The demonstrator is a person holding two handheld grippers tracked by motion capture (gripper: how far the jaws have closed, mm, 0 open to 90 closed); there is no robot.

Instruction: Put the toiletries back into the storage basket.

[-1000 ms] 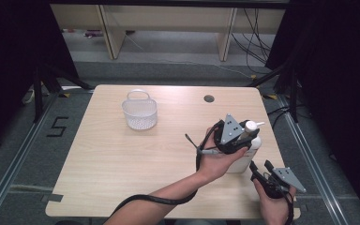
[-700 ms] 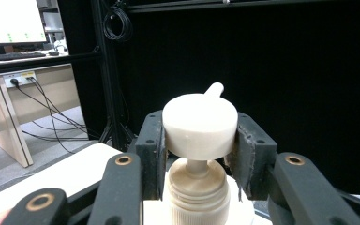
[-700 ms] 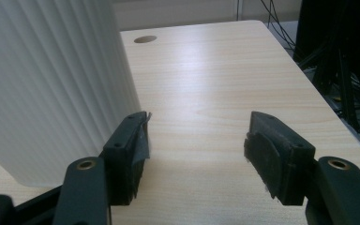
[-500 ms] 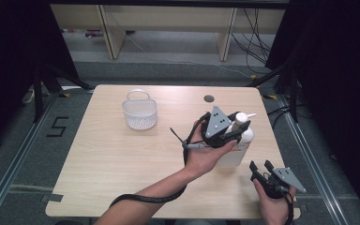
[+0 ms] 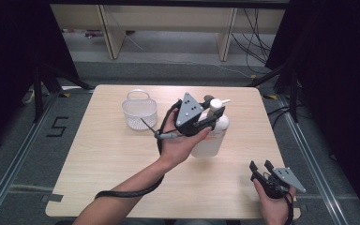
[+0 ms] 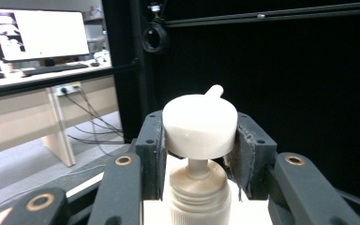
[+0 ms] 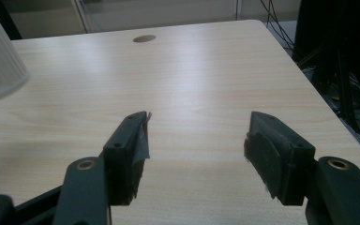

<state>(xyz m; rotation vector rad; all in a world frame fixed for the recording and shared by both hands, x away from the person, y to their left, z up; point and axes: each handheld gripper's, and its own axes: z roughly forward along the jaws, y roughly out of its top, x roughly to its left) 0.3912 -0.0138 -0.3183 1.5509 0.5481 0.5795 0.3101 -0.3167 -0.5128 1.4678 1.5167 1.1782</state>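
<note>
We have the left gripper (image 5: 209,123) clamped on the pump head of the white bottle (image 5: 212,139), which hangs near mid-table (image 5: 98,154) — apparently lifted. The right gripper (image 5: 261,167) waits with jaws apart near the front edge; the basket (image 5: 139,109) holds nothing, so placing remains.

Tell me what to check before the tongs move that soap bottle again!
1. Left tongs closed on the pump bottle: ok, the jaws press both sides of its pump head.
2. Grip holding the bottle's weight: cannot tell, the jaws hold the pump head alone, which might slip.
3. Bottle lifted off the table: cannot tell from the high view.
4. Basket free to take something: ok, it stands upright, open and apart from the bottle.
5. Right tongs ready to help: ok, open, with nothing between the jaws, near the table's corner.
</note>
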